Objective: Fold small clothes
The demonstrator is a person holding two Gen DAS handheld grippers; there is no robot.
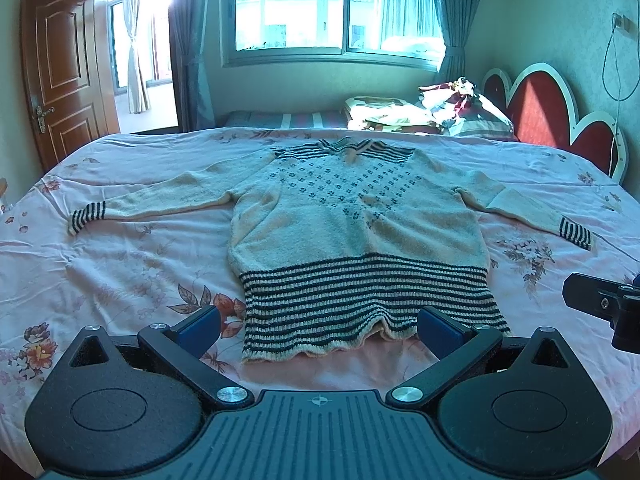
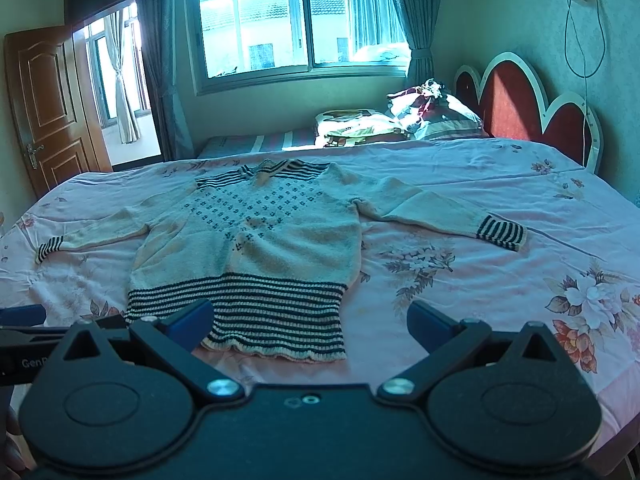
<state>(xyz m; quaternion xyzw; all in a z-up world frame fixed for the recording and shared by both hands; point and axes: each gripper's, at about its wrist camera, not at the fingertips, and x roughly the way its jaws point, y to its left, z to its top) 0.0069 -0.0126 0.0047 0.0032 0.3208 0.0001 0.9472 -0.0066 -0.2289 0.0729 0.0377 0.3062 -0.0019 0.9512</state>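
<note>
Left wrist view: sweater (image 1: pixel 356 236) lay flat, hem nearest, collar away, straight ahead of left gripper (image 1: pixel 320 326). Right gripper (image 2: pixel 310 326) sat off its right. Both wide open, empty.

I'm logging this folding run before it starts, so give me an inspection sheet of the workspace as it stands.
Surface: bed with a pink floral sheet, lightly wrinkled.
Job's things: one knitted sweater lying flat, front up, both sleeves spread out, striped hem toward the grippers; no fold made yet.
Clutter: pile of bedding and pillows at the far side by the headboard, apart from the sweater.
Grippers: left gripper open, over the hem; right gripper open, near the hem's right corner; neither holds anything.
Cables: a cord hangs from a wall socket above the headboard.
Surroundings: window with curtains, open wooden door.
</note>
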